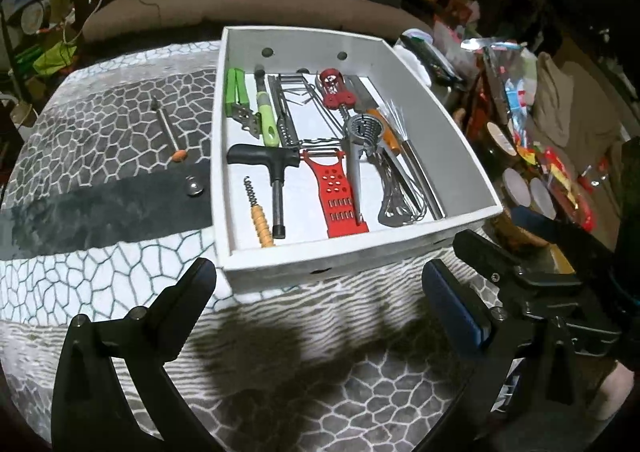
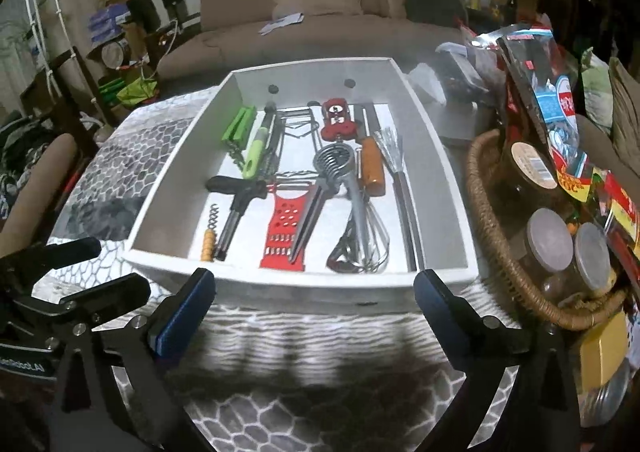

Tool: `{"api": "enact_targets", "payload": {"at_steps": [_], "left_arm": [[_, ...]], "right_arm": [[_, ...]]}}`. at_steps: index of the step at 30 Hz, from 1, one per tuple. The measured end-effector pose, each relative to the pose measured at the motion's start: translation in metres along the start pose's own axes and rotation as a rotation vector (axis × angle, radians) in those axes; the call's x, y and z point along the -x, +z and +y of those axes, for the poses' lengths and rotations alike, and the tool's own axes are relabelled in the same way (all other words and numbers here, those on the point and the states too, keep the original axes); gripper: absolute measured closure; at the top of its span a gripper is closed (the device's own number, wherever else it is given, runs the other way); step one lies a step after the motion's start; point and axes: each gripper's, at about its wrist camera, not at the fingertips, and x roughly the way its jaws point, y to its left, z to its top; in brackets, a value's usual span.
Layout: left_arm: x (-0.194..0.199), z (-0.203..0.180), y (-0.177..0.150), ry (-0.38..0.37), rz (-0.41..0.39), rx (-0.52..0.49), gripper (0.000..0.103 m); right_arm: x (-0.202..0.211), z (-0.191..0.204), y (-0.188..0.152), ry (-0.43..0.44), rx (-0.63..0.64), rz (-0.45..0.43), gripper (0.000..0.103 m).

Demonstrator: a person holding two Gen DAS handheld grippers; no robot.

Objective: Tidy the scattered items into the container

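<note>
Hard to read the far end of the white container (image 1: 360, 248): wire racks and metal tools overlap there in a tangle, and the whisk (image 1: 396, 204) merges with the flat metal pieces beside it. Off to the right, the wicker basket (image 2: 496, 244) of jars and packets is cut off by the picture's edge, and the clutter behind it blurs into the dark. A brown sofa (image 2: 320, 12) sits beyond the patterned table cover (image 1: 100, 284). Inside the container lie a red grater (image 1: 336, 196), a black-handled tool (image 1: 264, 160), a green-handled peeler (image 1: 266, 116) and a wooden-handled corkscrew (image 1: 260, 216). Still out on the cover, left of the container, lie a thin metal skewer with an orange tip (image 1: 170, 128) and a small round metal piece (image 1: 194, 186). The left gripper (image 1: 320, 284) stands wide with nothing between its jaws, just short of the container's near wall. The right gripper (image 2: 316, 292) is spread wide too, empty, at that same wall, with nothing in between.
</note>
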Motion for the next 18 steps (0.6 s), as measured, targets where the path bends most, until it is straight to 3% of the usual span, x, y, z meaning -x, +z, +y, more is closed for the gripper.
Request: {"api": "enact_targets", "payload": {"at_steps": [9, 18], "left_arm": [[0.032, 0.017, -0.02, 0.027, -0.036, 0.013, 0.0], [0.052, 0.058, -0.037, 0.074, -0.069, 0.045, 0.0]], "right_arm": [[0.018, 0.029, -0.011, 0.01, 0.026, -0.016, 0.0], [0.024, 0.074, -0.015, 0.025, 0.081, -0.035, 0.0]]}}
